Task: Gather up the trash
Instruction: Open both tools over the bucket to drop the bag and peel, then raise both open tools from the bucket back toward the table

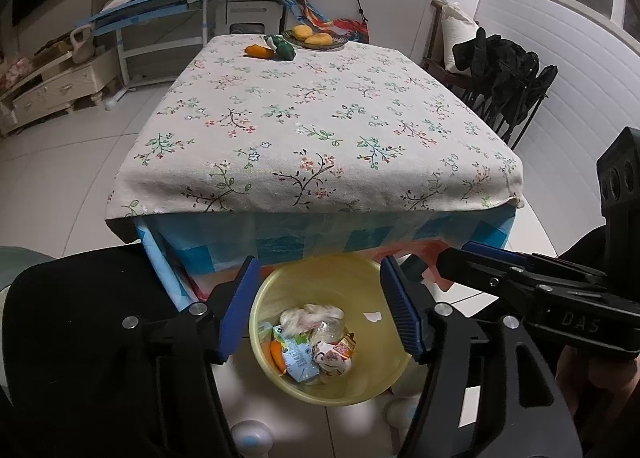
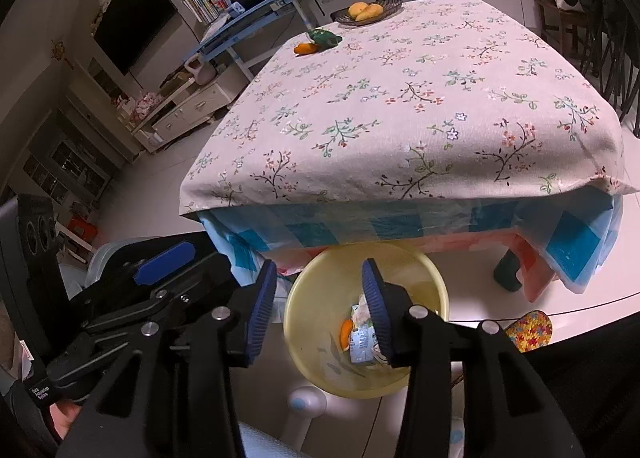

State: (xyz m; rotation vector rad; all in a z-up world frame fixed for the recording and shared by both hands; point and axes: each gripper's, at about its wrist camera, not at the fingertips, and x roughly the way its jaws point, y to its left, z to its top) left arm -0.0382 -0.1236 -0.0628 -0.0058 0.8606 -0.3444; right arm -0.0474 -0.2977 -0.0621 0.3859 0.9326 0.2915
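Observation:
A yellow bin [image 1: 360, 386] [image 2: 320, 322] stands on the floor below the table's near edge. It holds trash [image 1: 316, 342]: crumpled wrappers, a small carton and an orange piece, also seen in the right wrist view [image 2: 360, 338]. My left gripper [image 1: 318, 310] is open and empty above the bin. My right gripper [image 2: 318, 308] is open and empty over the bin's left rim. The right gripper also shows at the right of the left wrist view [image 1: 520, 282].
The table [image 1: 320, 118] [image 2: 420, 98] has a floral cloth. At its far end lie an orange item [image 1: 259, 51], a green item [image 1: 282, 46] and a plate of yellow fruit [image 1: 314, 38]. A chair with black clothes [image 1: 504, 70] stands right. A desk [image 1: 160, 6] stands behind.

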